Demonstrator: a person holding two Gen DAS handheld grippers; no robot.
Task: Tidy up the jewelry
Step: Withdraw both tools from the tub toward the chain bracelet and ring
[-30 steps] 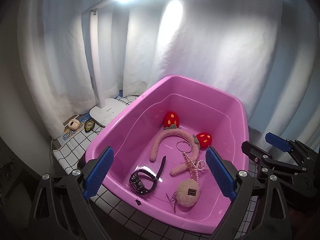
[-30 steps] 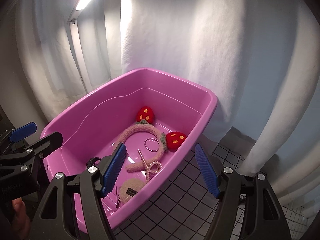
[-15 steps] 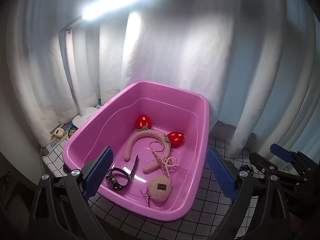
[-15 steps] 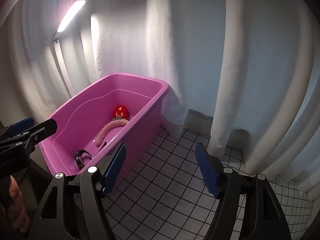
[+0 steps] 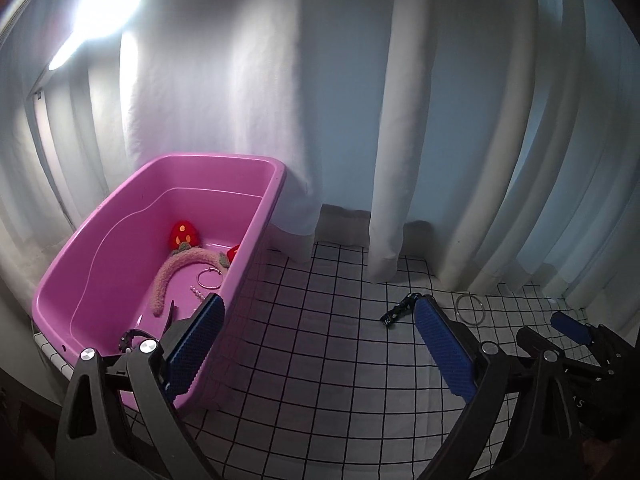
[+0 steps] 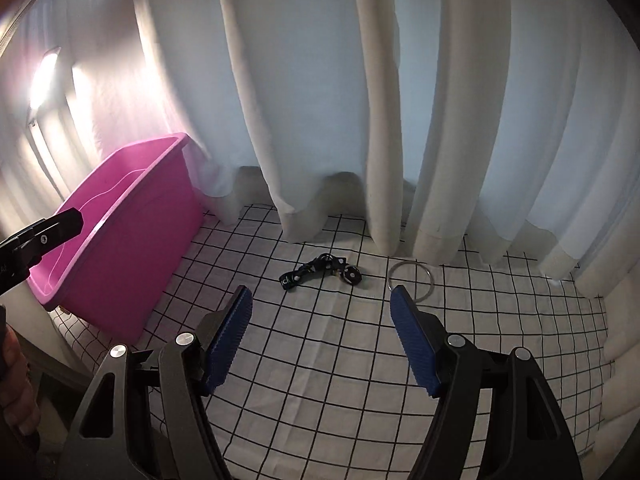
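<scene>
Both pairs of blue-padded jaws are held apart and empty — the right gripper (image 6: pixel 320 344) is aimed over the black-gridded white cloth (image 6: pixel 320 380), presumably towards the dark strap with a round charm (image 6: pixel 322 271) and the thin silver ring (image 6: pixel 411 281) lying loose beside it. The left gripper (image 5: pixel 320 344) is held near the pink plastic tub (image 5: pixel 260 228), where a fuzzy pink strawberry headband (image 5: pixel 180 268) is already gathered.

Only partial lettering shows — white characters on the end of the dark strap (image 6: pixel 297 276) at mid-frame look like "ICK", too small to be sure.
</scene>
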